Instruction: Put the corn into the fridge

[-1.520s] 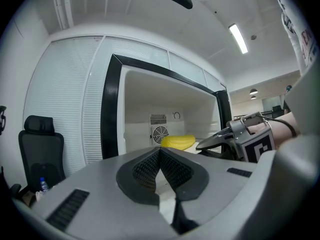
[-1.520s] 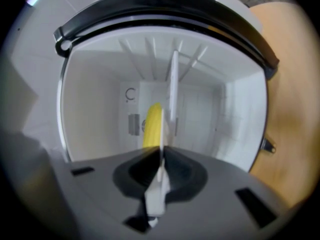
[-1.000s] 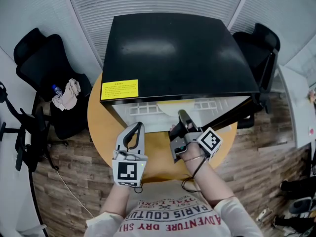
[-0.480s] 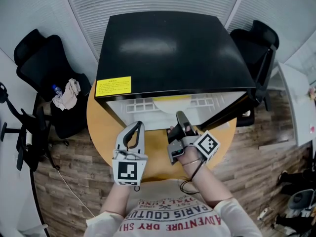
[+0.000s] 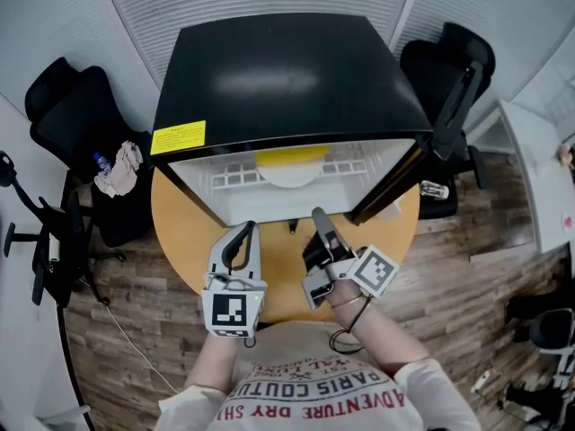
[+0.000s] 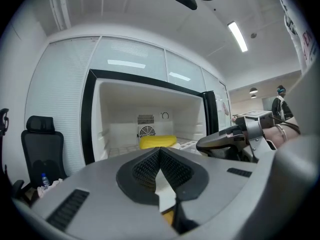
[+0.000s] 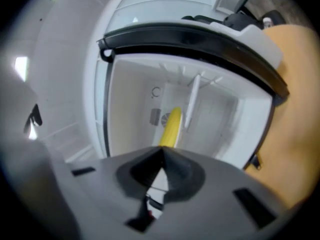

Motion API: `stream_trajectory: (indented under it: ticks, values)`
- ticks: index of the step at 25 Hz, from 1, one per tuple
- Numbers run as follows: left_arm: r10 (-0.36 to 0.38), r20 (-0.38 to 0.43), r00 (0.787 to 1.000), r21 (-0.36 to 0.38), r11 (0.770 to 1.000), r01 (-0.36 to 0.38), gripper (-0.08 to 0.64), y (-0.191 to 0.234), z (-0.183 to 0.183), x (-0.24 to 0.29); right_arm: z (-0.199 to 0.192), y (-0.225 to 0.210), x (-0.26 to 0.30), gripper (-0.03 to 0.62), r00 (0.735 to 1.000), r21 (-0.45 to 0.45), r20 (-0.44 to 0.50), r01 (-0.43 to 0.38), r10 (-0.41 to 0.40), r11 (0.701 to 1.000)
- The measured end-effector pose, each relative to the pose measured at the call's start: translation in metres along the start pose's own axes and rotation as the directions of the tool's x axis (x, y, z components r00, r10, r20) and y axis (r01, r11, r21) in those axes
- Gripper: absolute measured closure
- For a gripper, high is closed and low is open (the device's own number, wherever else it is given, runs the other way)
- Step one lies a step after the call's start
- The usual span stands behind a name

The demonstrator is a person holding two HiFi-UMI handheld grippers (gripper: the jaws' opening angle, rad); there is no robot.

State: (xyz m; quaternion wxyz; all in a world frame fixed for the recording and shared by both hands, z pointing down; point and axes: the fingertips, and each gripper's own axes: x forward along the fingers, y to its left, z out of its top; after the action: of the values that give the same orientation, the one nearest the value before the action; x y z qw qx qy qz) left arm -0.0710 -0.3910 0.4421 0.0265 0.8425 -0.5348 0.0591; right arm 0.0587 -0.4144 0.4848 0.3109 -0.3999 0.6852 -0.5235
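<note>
The yellow corn [image 5: 289, 156] lies on a white plate [image 5: 292, 177] inside the black mini fridge [image 5: 278, 79], whose door [image 5: 429, 142] stands open to the right. It also shows at the back of the white interior as the corn [image 6: 157, 142] and the corn [image 7: 171, 126]. My left gripper [image 5: 251, 229] is shut and empty, in front of the opening over the round wooden table [image 5: 184, 232]. My right gripper [image 5: 316, 215] is shut too, holds nothing, and points at the opening from a short way off. Both the left gripper [image 6: 160, 151] and the right gripper [image 7: 162, 152] have their jaws pressed together.
A black office chair [image 5: 67, 124] at the left holds a cloth and a small bottle [image 5: 101, 162]. Another black chair [image 5: 449, 57] stands behind the open door. A small dark item [image 5: 291, 227] lies on the table by the fridge front. A person [image 6: 279, 104] stands far off.
Both grippers now sit further back from the fridge opening, the right one most. The corn stays on its plate inside. Both jaws remain shut.
</note>
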Motion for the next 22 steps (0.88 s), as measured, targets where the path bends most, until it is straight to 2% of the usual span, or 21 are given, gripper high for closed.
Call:
stream_trajectory:
  ticks: [3, 6, 8, 11, 13, 14, 18, 22]
  values:
    - [0.002, 0.009, 1.000, 0.032, 0.999, -0.002, 0.532, -0.012, 0.003, -0.011, -0.005, 0.016, -0.015, 0.565, 0.996, -0.128, -0.073, -0.056, 0.047, 0.990]
    - [0.013, 0.003, 1.000, 0.019, 1.000, -0.013, 0.532, -0.025, 0.003, -0.025, -0.013, 0.021, -0.034, 0.565, 0.991, -0.268, -0.135, -0.062, 0.026, 0.961]
    - [0.021, 0.000, 1.000, 0.014, 1.000, -0.021, 0.532, -0.031, 0.003, -0.035, -0.017, 0.027, -0.045, 0.565, 0.986, -0.376, -0.166, -0.078, 0.015, 0.923]
    - [0.035, 0.012, 0.999, 0.028, 0.999, -0.035, 0.532, -0.038, 0.006, -0.048, -0.023, 0.035, -0.060, 0.565, 0.981, -0.545, -0.193, -0.102, -0.006, 0.832]
    - [0.039, 0.021, 0.999, 0.044, 0.998, -0.040, 0.532, -0.043, 0.005, -0.055, -0.026, 0.040, -0.069, 0.565, 0.980, -0.652, -0.197, -0.119, -0.016, 0.749]
    - [0.042, 0.023, 0.999, 0.045, 0.998, -0.043, 0.532, -0.045, 0.005, -0.059, -0.028, 0.042, -0.073, 0.565, 0.981, -0.706, -0.195, -0.126, -0.021, 0.697]
    - [0.054, 0.019, 0.998, 0.044, 0.998, -0.055, 0.532, -0.055, 0.004, -0.070, -0.035, 0.054, -0.088, 0.565, 0.983, -0.887, -0.183, -0.150, -0.033, 0.436]
    - [0.061, 0.027, 0.998, 0.068, 0.996, -0.063, 0.532, -0.060, 0.004, -0.079, -0.042, 0.071, -0.099, 0.565, 0.986, -0.969, -0.167, -0.168, 0.022, 0.180]
